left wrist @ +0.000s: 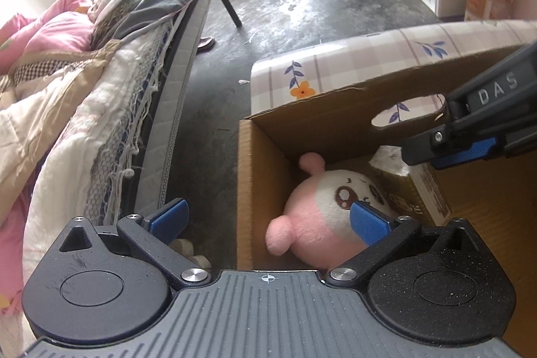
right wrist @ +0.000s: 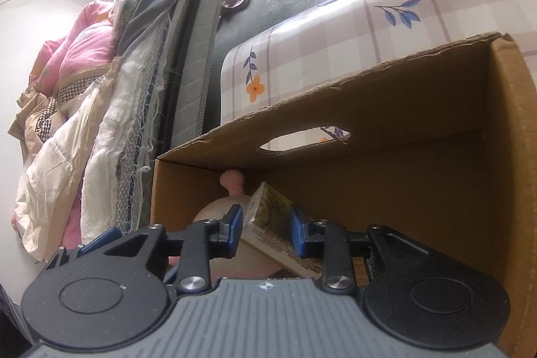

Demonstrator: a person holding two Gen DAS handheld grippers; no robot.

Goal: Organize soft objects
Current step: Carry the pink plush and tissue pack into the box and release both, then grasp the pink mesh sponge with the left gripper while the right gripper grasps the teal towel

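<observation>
Right claw (right wrist: 265,232) straddles tissue pack (right wrist: 273,223) inside box (right wrist: 402,109).

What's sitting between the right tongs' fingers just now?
The tissue pack, in the box beside the plush; the right wrist view shows it between the open right tongs, contact unclear.

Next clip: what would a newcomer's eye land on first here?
The round pink-and-white plush toy with an embroidered face, lying in the open brown cardboard box. Beside it leans a yellow-green plastic-wrapped packet, which the right tongs straddle with jaws apart. The left tongs hover wide open above the box's edge.
</observation>
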